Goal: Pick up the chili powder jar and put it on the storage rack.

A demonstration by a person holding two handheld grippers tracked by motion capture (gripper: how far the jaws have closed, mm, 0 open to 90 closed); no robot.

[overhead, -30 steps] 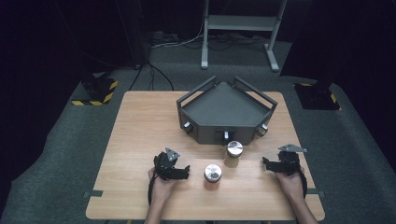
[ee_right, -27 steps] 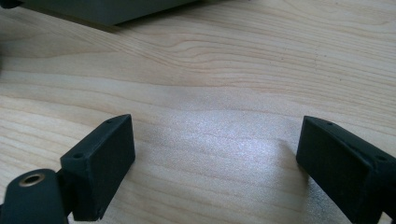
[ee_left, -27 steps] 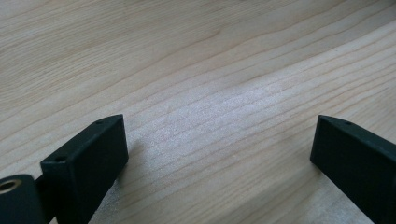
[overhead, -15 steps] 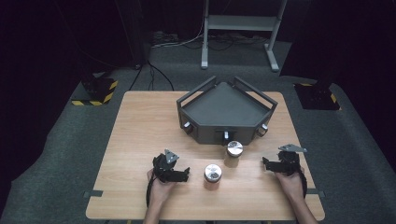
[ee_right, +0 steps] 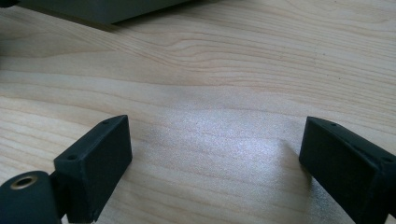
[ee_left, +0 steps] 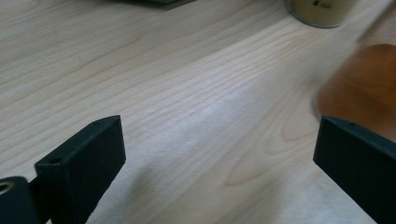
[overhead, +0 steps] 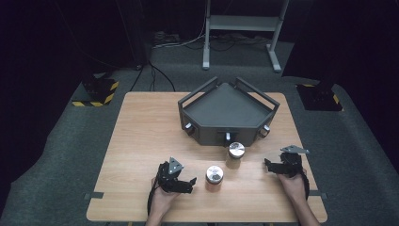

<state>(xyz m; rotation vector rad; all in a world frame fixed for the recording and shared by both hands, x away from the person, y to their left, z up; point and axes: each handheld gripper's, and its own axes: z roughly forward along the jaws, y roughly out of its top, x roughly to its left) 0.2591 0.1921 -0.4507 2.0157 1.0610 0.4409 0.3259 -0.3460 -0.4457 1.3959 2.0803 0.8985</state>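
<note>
Two small jars with silver lids stand on the wooden table (overhead: 141, 141). The nearer jar (overhead: 214, 175) is just right of my left gripper (overhead: 189, 182) and shows as a brown blur (ee_left: 359, 88) beside its right jaw. The farther jar (overhead: 235, 151) stands close in front of the dark grey tray (overhead: 226, 106); its base is at the top edge (ee_left: 320, 9) of the left gripper view. My left gripper (ee_left: 215, 154) is open over bare wood, and its jaws have just been opening. My right gripper (overhead: 269, 165) (ee_right: 215, 154) is open too, its jaws just opened wider, nothing between them.
The tray has raised handles and knobs on its front wall (ee_right: 107, 9). Beyond the table are a grey carpet, cables, a metal stand (overhead: 240, 28) and two black floor weights with yellow stripes (overhead: 96, 89).
My left gripper has shifted a little toward the near edge of the table. The right gripper and both jars have stayed where they were.
</note>
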